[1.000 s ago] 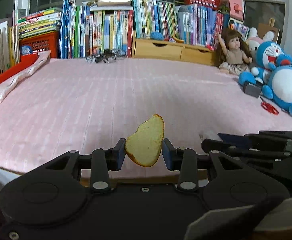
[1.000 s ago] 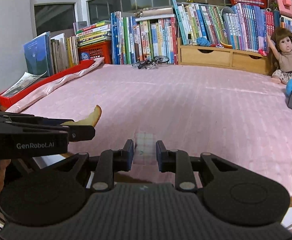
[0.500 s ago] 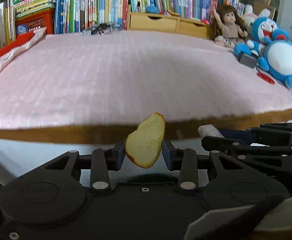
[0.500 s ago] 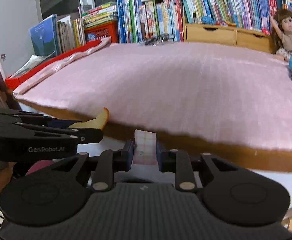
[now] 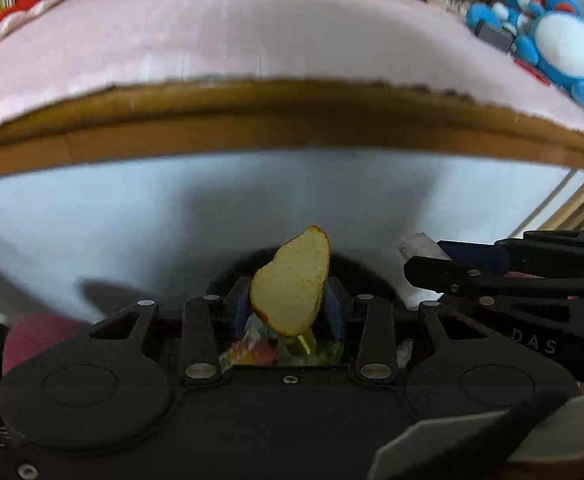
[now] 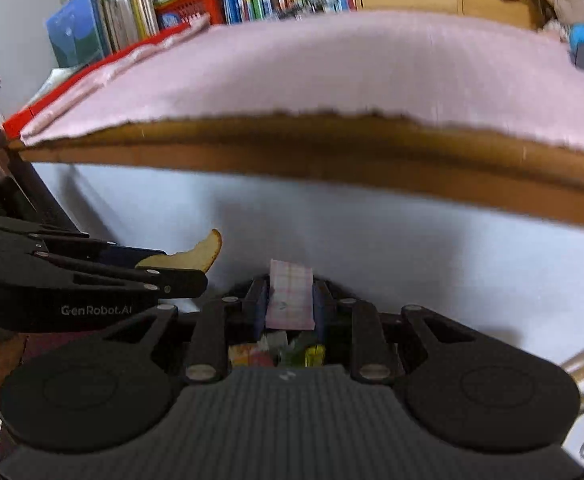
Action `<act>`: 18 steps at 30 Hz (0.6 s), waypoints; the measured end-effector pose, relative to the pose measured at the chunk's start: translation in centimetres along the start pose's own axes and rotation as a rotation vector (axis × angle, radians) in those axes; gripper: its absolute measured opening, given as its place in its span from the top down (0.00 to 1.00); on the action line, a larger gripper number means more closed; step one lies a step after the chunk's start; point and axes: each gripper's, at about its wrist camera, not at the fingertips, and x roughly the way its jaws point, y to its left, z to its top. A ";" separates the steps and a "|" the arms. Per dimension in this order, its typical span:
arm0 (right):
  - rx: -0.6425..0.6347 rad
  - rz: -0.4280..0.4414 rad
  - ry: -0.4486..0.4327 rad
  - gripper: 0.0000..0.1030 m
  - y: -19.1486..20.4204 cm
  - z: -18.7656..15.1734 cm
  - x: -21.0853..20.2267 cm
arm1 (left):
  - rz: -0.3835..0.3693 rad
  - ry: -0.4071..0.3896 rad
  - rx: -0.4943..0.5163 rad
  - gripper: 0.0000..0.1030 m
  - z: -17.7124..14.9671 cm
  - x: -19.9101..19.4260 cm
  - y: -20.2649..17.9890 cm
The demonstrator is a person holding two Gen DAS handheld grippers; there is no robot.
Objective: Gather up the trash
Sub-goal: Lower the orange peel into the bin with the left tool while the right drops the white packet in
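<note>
Bedding in pink covers the wide wooden-edged platform (image 5: 292, 120) that fills the view well ahead of and above both pairs of jaws. Below the jaws, colourful wrappers (image 6: 276, 354) lie in a dark container whose rim I cannot make out; it is probably the trash bin.

The left gripper (image 5: 288, 304) is clenched on a bread slice (image 5: 292, 280), pads pressing its lower part while the rounded top stands up beyond the fingertips. It looks light and soft, with a firmer crust; squeezing harder would likely crumble it, so the crust edge is the safer place to pinch.

The right gripper (image 6: 290, 300) grasps a pink checked packet (image 6: 291, 296) by its two side edges. It seems light, thin and a little slippery, likely to flutter once released, so a low release over the wrappers suits it.
</note>
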 end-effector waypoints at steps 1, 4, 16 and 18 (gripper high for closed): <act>0.006 0.000 0.012 0.71 0.0 -0.3 0.3 | 0.000 0.014 -0.002 0.64 -0.2 0.4 0.1; 0.020 0.002 0.047 0.71 -0.1 -1.1 1.0 | -0.003 0.056 -0.012 0.64 -0.9 1.4 0.2; 0.053 0.005 0.125 0.68 -0.4 -2.1 3.0 | 0.009 0.160 -0.025 0.63 -2.4 4.0 0.8; 0.059 0.007 0.132 0.68 -0.4 -2.1 3.3 | 0.011 0.168 -0.023 0.63 -2.3 4.1 0.8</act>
